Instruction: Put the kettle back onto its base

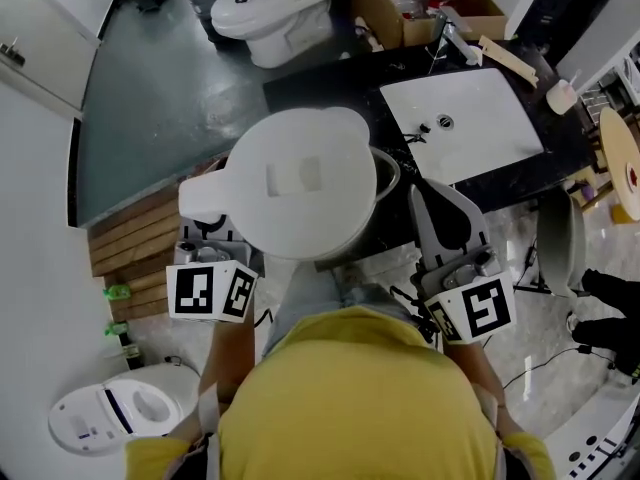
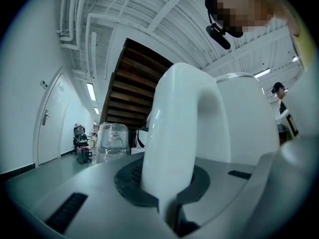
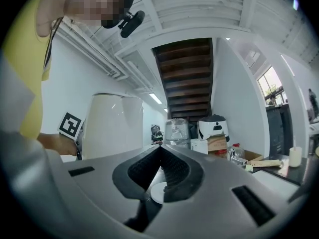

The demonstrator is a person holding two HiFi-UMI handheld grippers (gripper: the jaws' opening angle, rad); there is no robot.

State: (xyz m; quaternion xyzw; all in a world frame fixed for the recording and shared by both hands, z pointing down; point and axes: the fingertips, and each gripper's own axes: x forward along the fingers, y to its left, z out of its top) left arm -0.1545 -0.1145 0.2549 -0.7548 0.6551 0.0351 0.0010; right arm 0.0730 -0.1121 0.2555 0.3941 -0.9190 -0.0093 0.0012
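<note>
white kettle (image 1: 300,183) is held up over the near edge of a dark counter (image 1: 320,83), its handle (image 2: 182,123) pinched by the left gripper (image 2: 169,185); the right gripper (image 3: 160,156), pressed together, is empty.

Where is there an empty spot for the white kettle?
The black countertop is bare left of the sink, beyond the kettle. The sink itself is empty. Behind the sink, by the faucet and cardboard box, it's crowded.
</note>
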